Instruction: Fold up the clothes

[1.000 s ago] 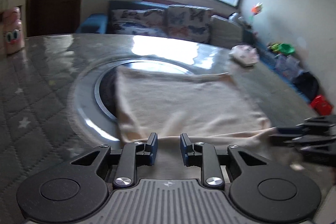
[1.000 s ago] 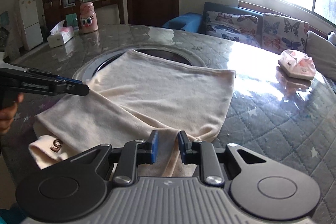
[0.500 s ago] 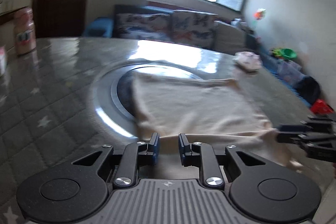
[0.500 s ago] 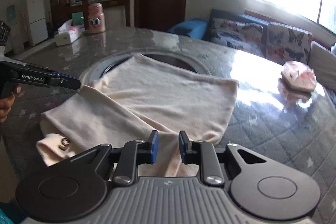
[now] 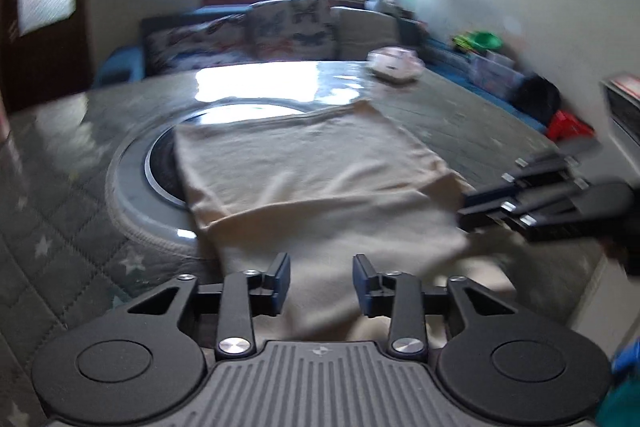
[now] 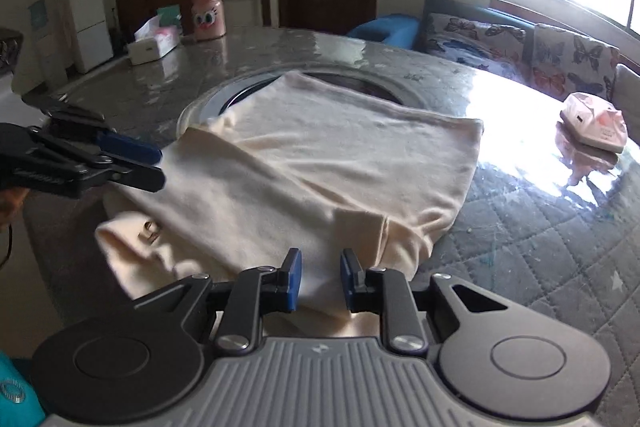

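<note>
Soft matt cream garment [image 6: 320, 163] lies on the glossy (glaring) quilted table cover [image 6: 540, 239].

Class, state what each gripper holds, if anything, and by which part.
Right gripper: the cream garment, pinched at its near folded edge. Left gripper: nothing; its jaws have just been opening, cloth loose between them.

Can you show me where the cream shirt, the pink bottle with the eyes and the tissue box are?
cream shirt [image 6: 320, 163]: right wrist view, middle of the cloth.
pink bottle [image 6: 207, 11]: right wrist view, its body above the eyes.
tissue box [image 6: 150, 45]: right wrist view, its white side.
</note>
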`<state>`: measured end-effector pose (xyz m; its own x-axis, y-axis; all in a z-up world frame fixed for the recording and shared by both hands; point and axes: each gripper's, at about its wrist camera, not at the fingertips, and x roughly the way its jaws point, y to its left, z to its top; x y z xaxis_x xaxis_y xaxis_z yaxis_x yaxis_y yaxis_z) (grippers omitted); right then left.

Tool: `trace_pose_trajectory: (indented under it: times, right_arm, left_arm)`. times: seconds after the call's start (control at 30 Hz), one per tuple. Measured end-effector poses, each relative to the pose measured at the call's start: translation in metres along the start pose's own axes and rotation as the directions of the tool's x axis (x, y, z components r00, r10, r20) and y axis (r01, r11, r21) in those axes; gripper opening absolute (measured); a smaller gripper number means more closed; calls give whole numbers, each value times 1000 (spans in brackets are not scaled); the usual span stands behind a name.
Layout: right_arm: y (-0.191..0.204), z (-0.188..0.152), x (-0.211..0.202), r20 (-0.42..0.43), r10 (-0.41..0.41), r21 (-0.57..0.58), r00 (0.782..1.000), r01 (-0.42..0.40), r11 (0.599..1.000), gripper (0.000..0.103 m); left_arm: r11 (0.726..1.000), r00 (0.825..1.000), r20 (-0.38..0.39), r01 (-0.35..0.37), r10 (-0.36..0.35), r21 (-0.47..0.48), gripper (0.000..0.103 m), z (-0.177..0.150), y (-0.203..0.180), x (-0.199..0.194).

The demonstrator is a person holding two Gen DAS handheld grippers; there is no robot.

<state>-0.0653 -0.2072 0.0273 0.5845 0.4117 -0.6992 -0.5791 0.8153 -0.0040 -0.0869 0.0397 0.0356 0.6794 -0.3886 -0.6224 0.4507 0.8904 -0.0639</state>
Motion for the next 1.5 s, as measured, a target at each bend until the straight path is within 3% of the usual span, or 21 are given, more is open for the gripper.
trace_pose_trajectory:
  times: [0.3,0.43,0.6,0.63,0.73,0.8,0.83,0.9,1.13,1.23,1.37,1.47,1.5]
  right_arm:
    - [0,-6,-19,4,-19,-17,1000,19,1000,20]
    - [3,-11,-31,-10,-33,-55,999,33,998,21]
    - [15,-21,-46,-21,-47,-163,999,43,986,34]
    - [18,-24,-47,-22,-49,-192,999,44,980,35]
    - [29,-31,-48,-22,-39,-269,999,31,963,44]
    - [36,-35,-47,-20,-26,-316,999,19,949,45]
    - [40,-36,-46,-19,-22,-339,1000,14,941,46]
    - [46,-38,-44,-12,-16,-382,1000,11,924,58]
    - [63,-39,-28,62,-7,-509,998,38,860,59]
    - [64,-31,-16,76,15,-502,997,25,864,52]
    - [54,-12,-2,30,61,-396,998,-44,917,16]
    - [34,5,1,2,115,-246,993,-111,963,13]
    - [29,8,0,0,126,-212,992,-123,969,13]
  left_arm:
    - [970,998,-6,58,-59,235,57,-28,-35,-29]
    - [955,998,-12,68,-67,287,57,-35,-43,-24]
    - [930,999,21,28,-38,366,57,-42,-54,-15]
    - [925,999,28,20,-32,378,56,-43,-55,-13]
    - [920,999,34,10,-25,393,39,-45,-56,-8]
    - [922,999,33,10,-25,388,22,-44,-55,-6]
    - [925,999,39,9,-26,380,21,-43,-54,-6]
    - [933,998,58,9,-32,359,17,-37,-51,-8]
    - [974,994,67,66,-82,216,15,-5,-28,-3]
    - [981,993,62,91,-103,174,15,6,-20,5]
    - [982,993,45,98,-107,161,21,6,-17,10]
    - [979,993,42,98,-107,181,25,-3,-18,3]
    - [977,993,42,96,-106,190,32,-7,-19,1]
